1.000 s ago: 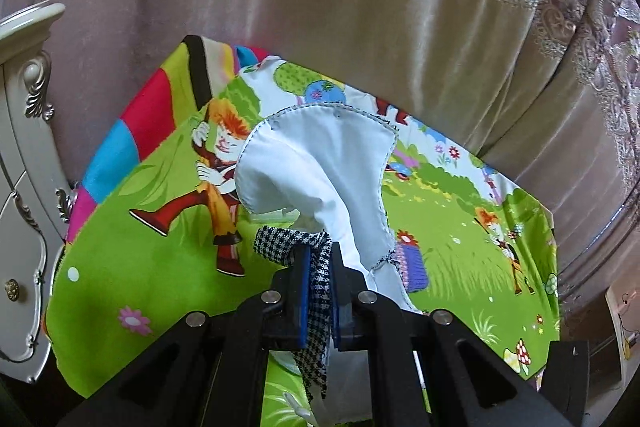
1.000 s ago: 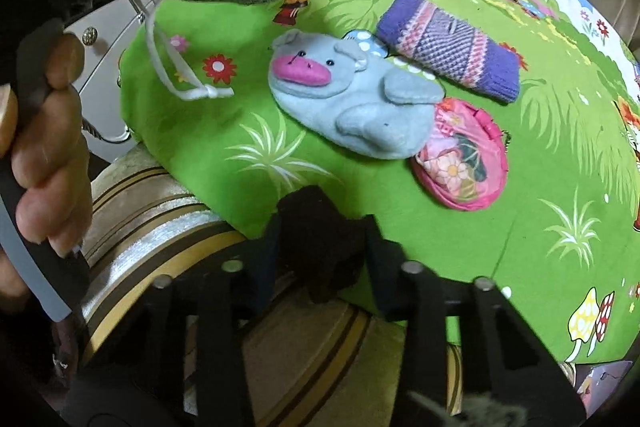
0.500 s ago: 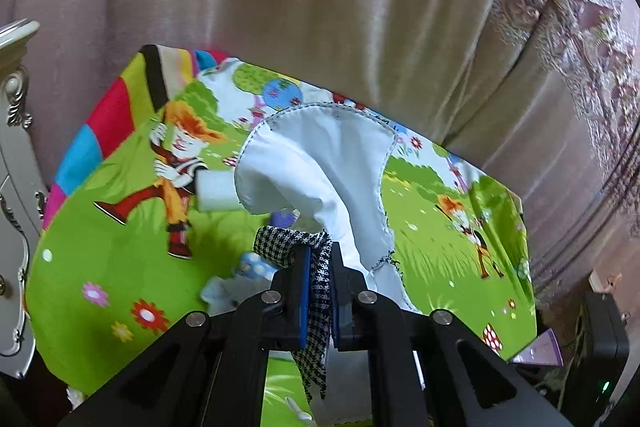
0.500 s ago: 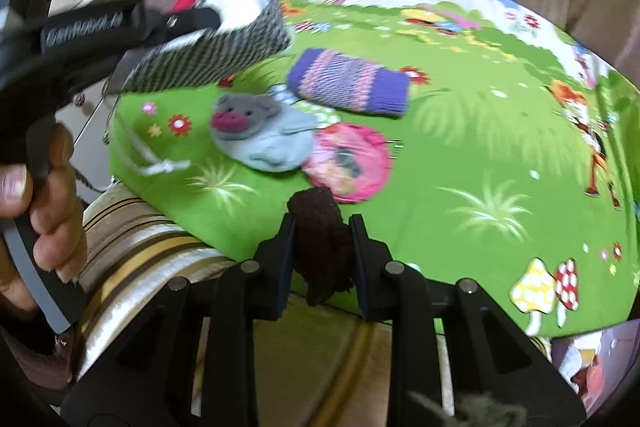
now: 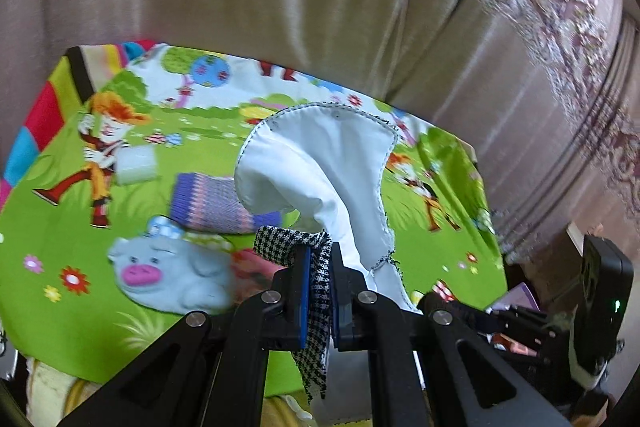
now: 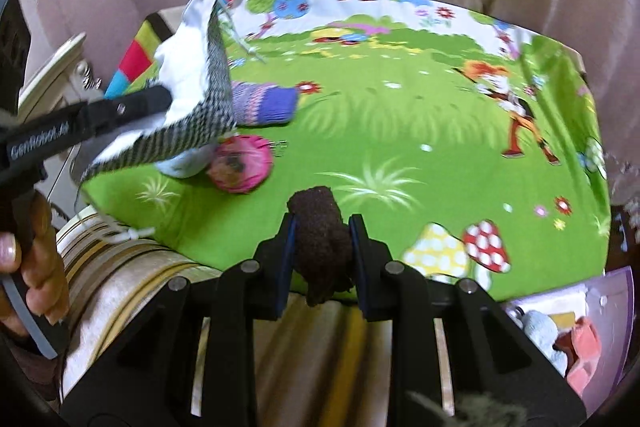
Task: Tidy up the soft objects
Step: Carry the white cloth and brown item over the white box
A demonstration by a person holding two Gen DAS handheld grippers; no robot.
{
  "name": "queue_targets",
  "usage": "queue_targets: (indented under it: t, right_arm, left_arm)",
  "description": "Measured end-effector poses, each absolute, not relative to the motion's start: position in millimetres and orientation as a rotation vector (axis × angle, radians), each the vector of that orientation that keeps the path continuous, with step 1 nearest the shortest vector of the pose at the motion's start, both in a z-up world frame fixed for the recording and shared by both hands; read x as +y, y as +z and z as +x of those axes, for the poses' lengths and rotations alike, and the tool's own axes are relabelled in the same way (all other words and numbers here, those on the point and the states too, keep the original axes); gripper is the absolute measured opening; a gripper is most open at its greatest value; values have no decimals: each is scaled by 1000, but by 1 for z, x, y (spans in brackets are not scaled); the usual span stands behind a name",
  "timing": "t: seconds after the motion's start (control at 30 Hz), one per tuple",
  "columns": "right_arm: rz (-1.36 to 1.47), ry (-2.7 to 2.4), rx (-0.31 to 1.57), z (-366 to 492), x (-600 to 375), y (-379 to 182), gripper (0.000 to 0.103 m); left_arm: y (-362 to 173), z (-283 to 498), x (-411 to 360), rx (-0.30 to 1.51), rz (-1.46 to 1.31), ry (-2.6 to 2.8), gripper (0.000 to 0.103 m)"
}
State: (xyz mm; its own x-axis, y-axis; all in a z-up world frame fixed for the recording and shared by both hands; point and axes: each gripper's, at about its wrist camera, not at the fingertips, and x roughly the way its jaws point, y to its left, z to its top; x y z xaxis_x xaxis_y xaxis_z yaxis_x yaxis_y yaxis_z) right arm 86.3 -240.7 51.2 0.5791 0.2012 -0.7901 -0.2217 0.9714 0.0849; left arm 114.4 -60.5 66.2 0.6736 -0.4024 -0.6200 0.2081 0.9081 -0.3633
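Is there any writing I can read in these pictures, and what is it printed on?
"GenRobot.AI": white lettering on the black body of the left gripper, seen from the right wrist; the last letters are blurred, so the ending is uncertain.
No other words, numbers or signs are readable in either view.

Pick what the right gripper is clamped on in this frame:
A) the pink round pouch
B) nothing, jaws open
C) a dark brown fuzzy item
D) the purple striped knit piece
C: in the right wrist view the right gripper has its jaws pressed against both sides of a dark brown fuzzy item, raised off the green cartoon mat.
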Motion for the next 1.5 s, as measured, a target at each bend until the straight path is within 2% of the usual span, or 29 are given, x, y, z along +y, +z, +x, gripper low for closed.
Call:
queue_targets:
  t: [1.03, 1.5]
  right_arm:
    - [252, -163, 835, 14, -495, 56, 30]
    - [303, -273, 797, 10, -564, 55, 30]
  left_arm:
    - [56, 74, -298, 936, -40, -746, 8]
    - [39, 51, -374, 982, 130, -834, 8]
